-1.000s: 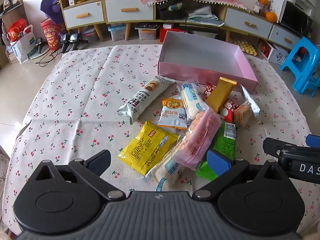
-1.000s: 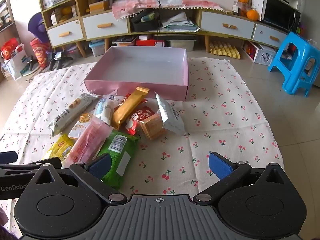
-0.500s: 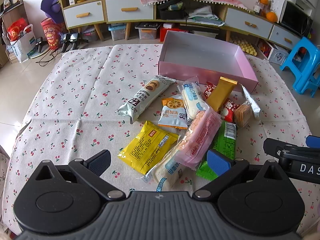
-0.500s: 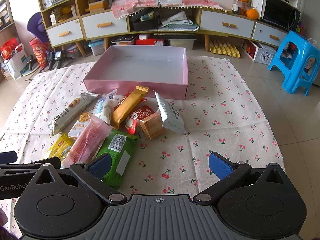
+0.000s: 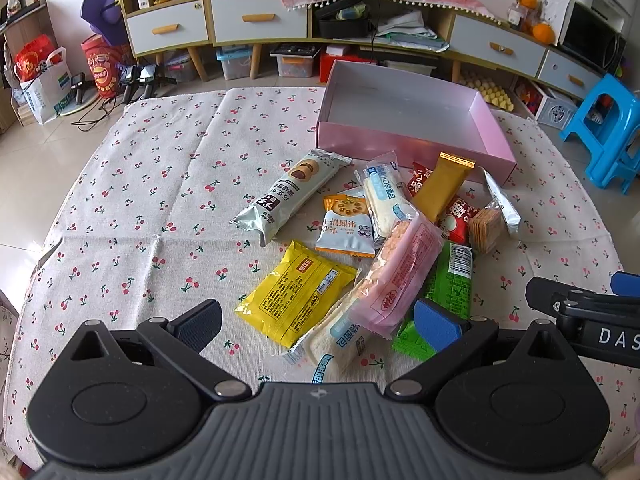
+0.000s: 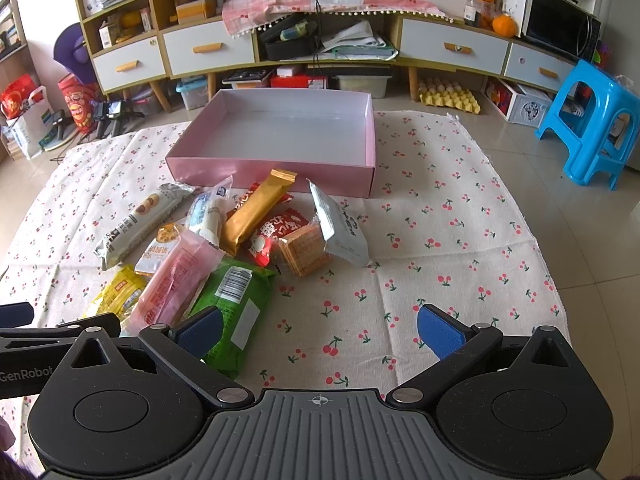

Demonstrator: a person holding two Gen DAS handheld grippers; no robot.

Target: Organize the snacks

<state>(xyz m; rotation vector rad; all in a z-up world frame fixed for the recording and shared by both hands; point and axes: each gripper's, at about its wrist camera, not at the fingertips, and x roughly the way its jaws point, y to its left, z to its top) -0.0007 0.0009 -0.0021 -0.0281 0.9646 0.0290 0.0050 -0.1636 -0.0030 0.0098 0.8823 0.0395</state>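
Note:
An empty pink box (image 5: 416, 148) (image 6: 276, 170) stands at the far side of the cherry-print cloth. In front of it lies a pile of snack packets: a yellow one (image 5: 296, 292), a long pink one (image 5: 396, 276) (image 6: 176, 280), a green one (image 6: 232, 308) (image 5: 450, 284), a gold bar (image 6: 258, 212), a silver cookie tube (image 5: 288, 196) and others. My left gripper (image 5: 320, 324) is open, hovering near the yellow packet and a white bread packet (image 5: 340, 336). My right gripper (image 6: 320, 330) is open above bare cloth, its left finger over the green packet.
The cloth-covered table (image 6: 440, 240) has free room right of the pile and on its left half (image 5: 140, 208). A low cabinet with drawers (image 6: 208, 52) runs along the back wall. A blue stool (image 6: 592, 120) stands on the floor at right.

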